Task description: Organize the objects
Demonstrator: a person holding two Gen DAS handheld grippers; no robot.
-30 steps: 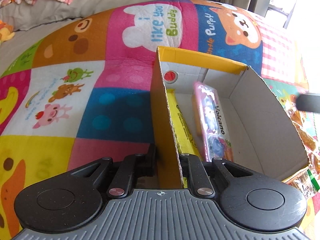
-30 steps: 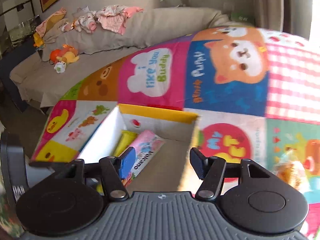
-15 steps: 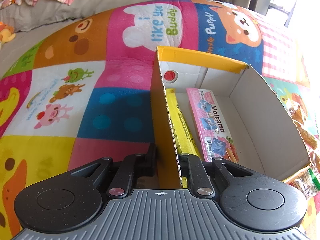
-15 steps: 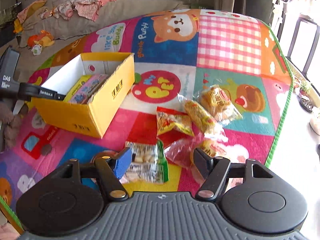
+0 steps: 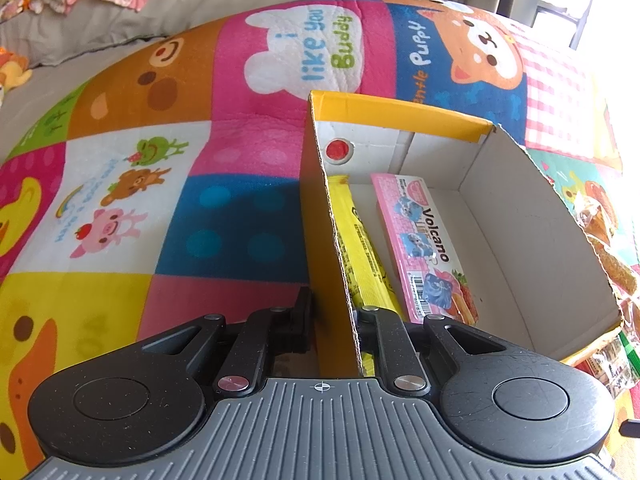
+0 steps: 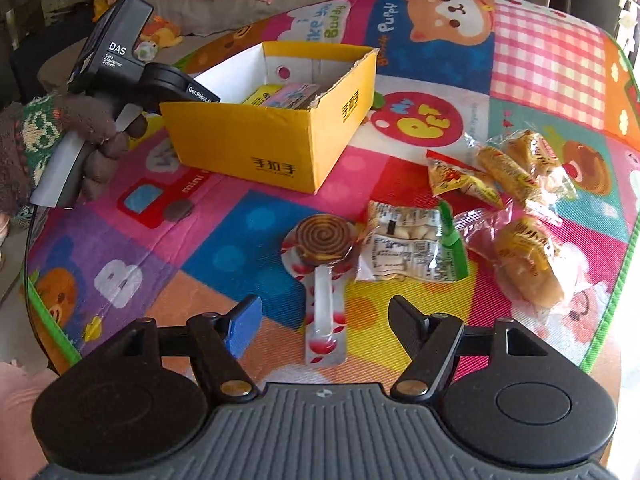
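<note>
A yellow cardboard box (image 5: pixel 400 114) (image 6: pixel 280 148) stands open on the play mat. Inside lie a pink Volcano packet (image 5: pixel 424 240) and a yellow packet (image 5: pixel 360 248). My left gripper (image 5: pixel 334 312) is shut on the box's left wall (image 5: pixel 320 240); it also shows in the right wrist view (image 6: pixel 168 84). My right gripper (image 6: pixel 324 320) is open and empty, just above the stick of a wrapped swirl lollipop (image 6: pixel 324 240). Beside it lie a clear packet with a green edge (image 6: pixel 412 244) and several yellow snack bags (image 6: pixel 516 168).
The colourful play mat (image 6: pixel 548 52) covers the surface; its green border (image 6: pixel 616 300) runs along the right. A beige sofa with clothes and soft toys (image 5: pixel 120 8) is behind. More snack bags (image 5: pixel 608 240) lie right of the box.
My right gripper has pulled back from over the box and swung down to the loose snacks. The pink packet came to rest flat in the box. My left gripper stayed put.
</note>
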